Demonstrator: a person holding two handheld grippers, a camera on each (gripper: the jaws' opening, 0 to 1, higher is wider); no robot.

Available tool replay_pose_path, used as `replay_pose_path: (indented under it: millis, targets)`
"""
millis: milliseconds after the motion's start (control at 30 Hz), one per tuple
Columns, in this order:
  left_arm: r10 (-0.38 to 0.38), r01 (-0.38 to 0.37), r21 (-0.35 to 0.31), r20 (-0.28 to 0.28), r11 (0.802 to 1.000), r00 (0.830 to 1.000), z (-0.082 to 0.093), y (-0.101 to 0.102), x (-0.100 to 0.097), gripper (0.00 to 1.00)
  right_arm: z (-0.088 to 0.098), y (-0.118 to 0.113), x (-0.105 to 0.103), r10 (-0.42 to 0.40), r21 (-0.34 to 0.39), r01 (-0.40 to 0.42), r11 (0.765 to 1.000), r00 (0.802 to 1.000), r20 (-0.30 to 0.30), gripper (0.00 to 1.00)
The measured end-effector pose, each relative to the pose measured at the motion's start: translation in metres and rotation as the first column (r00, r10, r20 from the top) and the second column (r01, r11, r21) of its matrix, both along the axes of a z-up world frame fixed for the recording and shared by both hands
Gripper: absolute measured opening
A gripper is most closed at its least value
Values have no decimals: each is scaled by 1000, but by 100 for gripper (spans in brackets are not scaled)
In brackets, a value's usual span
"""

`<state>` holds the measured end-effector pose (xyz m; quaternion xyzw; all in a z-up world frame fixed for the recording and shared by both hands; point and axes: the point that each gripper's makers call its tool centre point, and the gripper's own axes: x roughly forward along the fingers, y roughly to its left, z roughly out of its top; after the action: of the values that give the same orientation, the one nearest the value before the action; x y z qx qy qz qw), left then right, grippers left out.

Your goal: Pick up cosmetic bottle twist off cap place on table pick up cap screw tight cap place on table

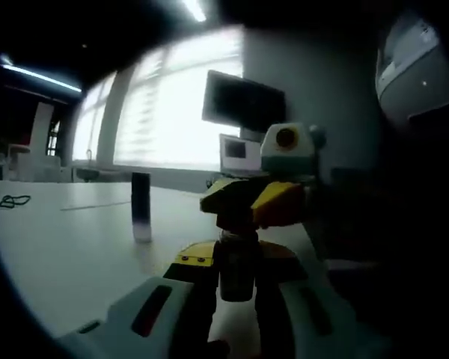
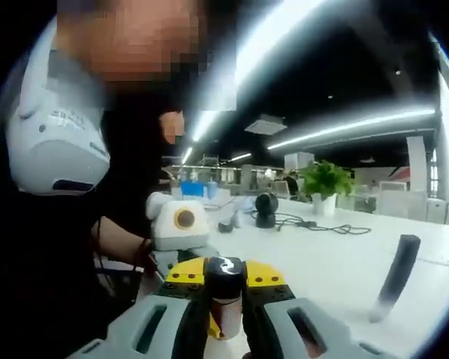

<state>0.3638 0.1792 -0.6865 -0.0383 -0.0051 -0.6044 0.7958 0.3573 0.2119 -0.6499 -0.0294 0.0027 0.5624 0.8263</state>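
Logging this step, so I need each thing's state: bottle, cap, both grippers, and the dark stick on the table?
Bottle: upright, held in the left gripper.
Cap: on the bottle, clamped by the right gripper.
Dark stick: standing on the table, untouched.

The left gripper [image 1: 236, 299] rises from the lower middle of the left gripper view, jaws closed in. Facing it at centre, the right gripper [image 1: 243, 202] clamps from above.

Left gripper view: tall bottle [image 1: 141, 206] stands on table [image 1: 67, 247], left of centre; monitor [image 1: 243, 102] behind, upper centre.
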Motion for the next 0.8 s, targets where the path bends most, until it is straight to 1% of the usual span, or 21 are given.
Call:
replay_pose_path:
  millis: [133,200,267,300,367,500,567,800]
  targets:
    - [-18,18,6,0,1000,1000,-2,-1,-2,8,-2,0,-3,44,-8,-44,999,999,-10,10]
    - [-31,31,10,-1,999,1000,-2,-1,-4,8,-3,0,-6,78,-5,-78,997,997,-29,10]
    - [-68,68,14,-17,998,998,-5,-2,-8,8,-5,1,-11,125,-10,-125,992,991,-47,10]
    - [-78,78,18,-17,997,997,-5,-2,-8,8,-5,1,-12,140,-12,-140,990,989,-46,10]
    - [-112,112,15,-20,994,994,-4,-5,-18,8,-6,1,-18,193,-9,-194,981,979,-65,10]
    - [-143,143,23,-20,989,990,-5,-6,-25,8,-7,2,-23,248,-16,-250,968,966,-75,10]
    - [-160,161,15,-23,987,987,-3,-7,-30,8,-5,2,-27,276,-13,-278,960,958,-74,10]
    - [-197,197,12,-21,980,980,-2,-10,-40,8,-5,2,-33,322,-22,-325,946,943,-83,10]
